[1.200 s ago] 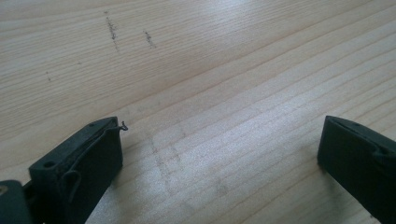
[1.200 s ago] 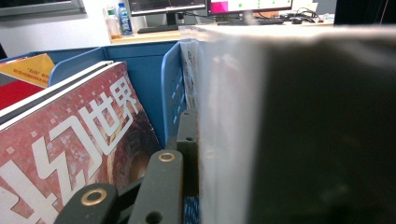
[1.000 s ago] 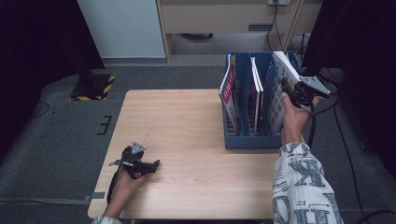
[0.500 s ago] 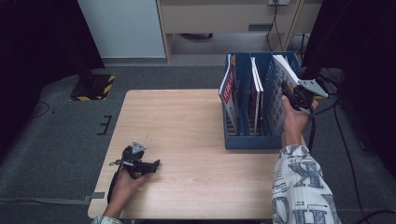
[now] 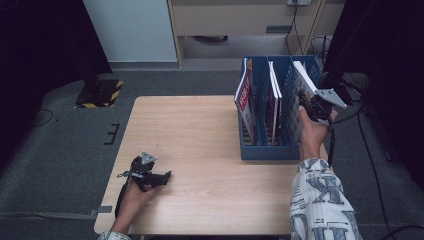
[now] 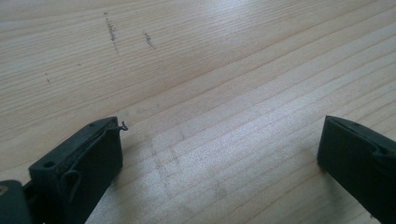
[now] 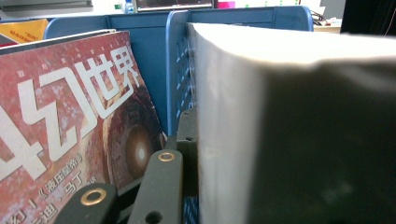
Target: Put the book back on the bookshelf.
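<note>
Landmark: blue file rack (image 5: pixel 265 145), standing on the right part of the worktop (image 5: pixel 200 135), three upright slots.
Thick book (image 7: pixel 299 130): in the slot of the rack nearest the right hand, leaning with its top above the rack's rim; fore-edge faces the camera in the right gripper view.
Right gripper (image 5: pixel 312 111): at the rack's right side, jaws clamped on the thick book; one jaw lies flat against the page edge, likely to steady or lift it.
Red magazine (image 7: pixel 60 121): one slot further from the hand, leaning on a divider, untouched.
Left gripper (image 5: pixel 159 176): far left of the rack, resting low over bare wood, jaws wide apart with nothing between; parked, by my reading.
</note>
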Action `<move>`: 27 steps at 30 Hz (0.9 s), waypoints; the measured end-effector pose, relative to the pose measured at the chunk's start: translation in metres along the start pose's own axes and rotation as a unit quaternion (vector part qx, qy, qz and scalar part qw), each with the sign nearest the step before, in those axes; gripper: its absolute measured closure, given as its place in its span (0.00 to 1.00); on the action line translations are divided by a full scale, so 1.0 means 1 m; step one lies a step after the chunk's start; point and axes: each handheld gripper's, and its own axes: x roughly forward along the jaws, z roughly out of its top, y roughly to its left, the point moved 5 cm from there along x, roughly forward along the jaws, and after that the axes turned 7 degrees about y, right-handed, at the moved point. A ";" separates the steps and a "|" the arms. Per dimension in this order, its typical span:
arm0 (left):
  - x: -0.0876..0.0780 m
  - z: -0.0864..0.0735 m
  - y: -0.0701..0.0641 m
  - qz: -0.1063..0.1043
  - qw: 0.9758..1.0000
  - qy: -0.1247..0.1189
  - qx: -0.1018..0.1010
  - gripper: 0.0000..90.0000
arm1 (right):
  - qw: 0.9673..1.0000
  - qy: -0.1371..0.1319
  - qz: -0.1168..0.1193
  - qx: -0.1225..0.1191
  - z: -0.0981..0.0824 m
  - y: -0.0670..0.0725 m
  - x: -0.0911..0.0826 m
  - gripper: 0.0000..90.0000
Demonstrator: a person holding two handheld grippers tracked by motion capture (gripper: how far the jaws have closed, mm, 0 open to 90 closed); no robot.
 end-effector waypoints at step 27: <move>0.000 0.000 0.000 0.000 1.000 0.000 0.000 0.00 | 1.000 0.019 0.018 -0.017 0.001 0.000 -0.003 0.81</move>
